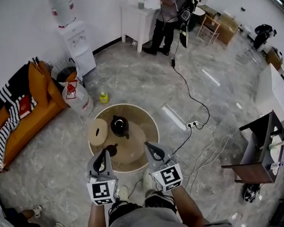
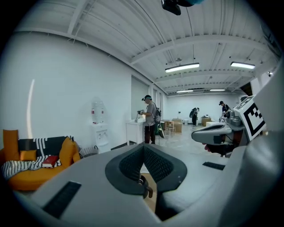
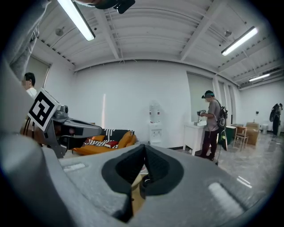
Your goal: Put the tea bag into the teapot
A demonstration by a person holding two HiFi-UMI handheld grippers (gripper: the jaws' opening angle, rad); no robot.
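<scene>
Grey marbled floor (image 1: 217, 81) ran out to white walls, with an orange sofa (image 1: 30, 113) at the left and a water dispenser (image 1: 79, 42) behind it. Near the middle stood a low round table (image 1: 150, 122). On it the dark teapot (image 1: 119, 125) sat upright, just beside a tan disc (image 1: 97, 132), and a smaller dark piece (image 1: 111, 149) lay nearer the person. The tea bag could not be picked out in any view (too small at this range, if it showed at all).

Both tools hung over the table's near edge, well apart from the teapot. The left gripper (image 1: 106, 154) had its jaws pressed together at the tips with nothing between them, as its own view confirmed (image 2: 143, 148). The right gripper (image 1: 151, 150) was likewise closed tight and empty (image 3: 144, 148). A black cable (image 1: 194, 102) trailed across the floor to a power strip (image 1: 193, 125), and another person (image 1: 167, 16) stood at a white counter at the far wall.
</scene>
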